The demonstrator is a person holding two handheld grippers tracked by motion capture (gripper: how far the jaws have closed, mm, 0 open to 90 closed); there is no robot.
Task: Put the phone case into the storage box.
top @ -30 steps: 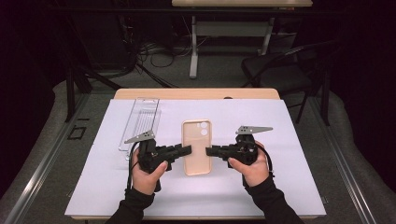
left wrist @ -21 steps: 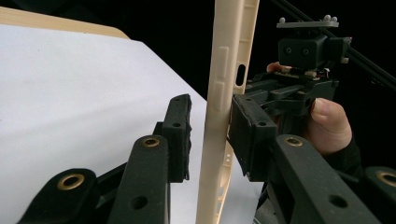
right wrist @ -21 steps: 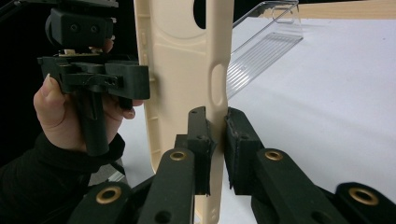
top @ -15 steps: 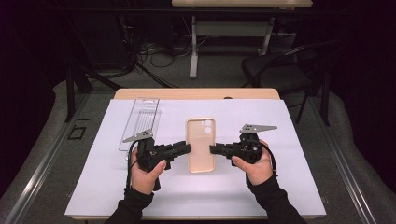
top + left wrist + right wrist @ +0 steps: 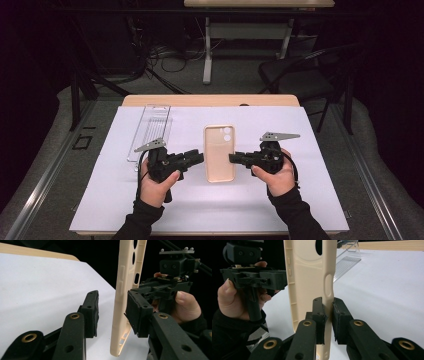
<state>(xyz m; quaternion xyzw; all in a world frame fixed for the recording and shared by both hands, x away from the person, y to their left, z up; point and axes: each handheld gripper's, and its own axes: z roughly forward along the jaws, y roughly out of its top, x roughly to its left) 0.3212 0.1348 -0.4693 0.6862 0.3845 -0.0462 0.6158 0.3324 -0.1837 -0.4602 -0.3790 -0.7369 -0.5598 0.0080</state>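
A beige phone case [image 5: 219,152] lies level, back up, over the middle of the white sheet, between my two grippers. My right gripper [image 5: 234,158] is shut on its right long edge; in the right gripper view the pads of this gripper [image 5: 327,320] pinch the case wall [image 5: 307,285]. My left gripper [image 5: 199,157] points at the left long edge. In the left gripper view its jaws [image 5: 112,312] have just been opening and stand apart, with the case edge [image 5: 126,290] between them and a gap at one pad [image 5: 91,312]. The right gripper [image 5: 160,287] shows beyond.
A clear plastic tray [image 5: 150,131] lies at the back left of the white sheet [image 5: 300,200], and the tray [image 5: 347,260] shows again in the right gripper view. The wooden table edge [image 5: 210,100] runs behind. A dark chair [image 5: 300,75] stands beyond the table.
The left gripper's jaws have spread apart off the case edge. The case and the right gripper have shifted slightly to the right. The left hand has stayed where it was.
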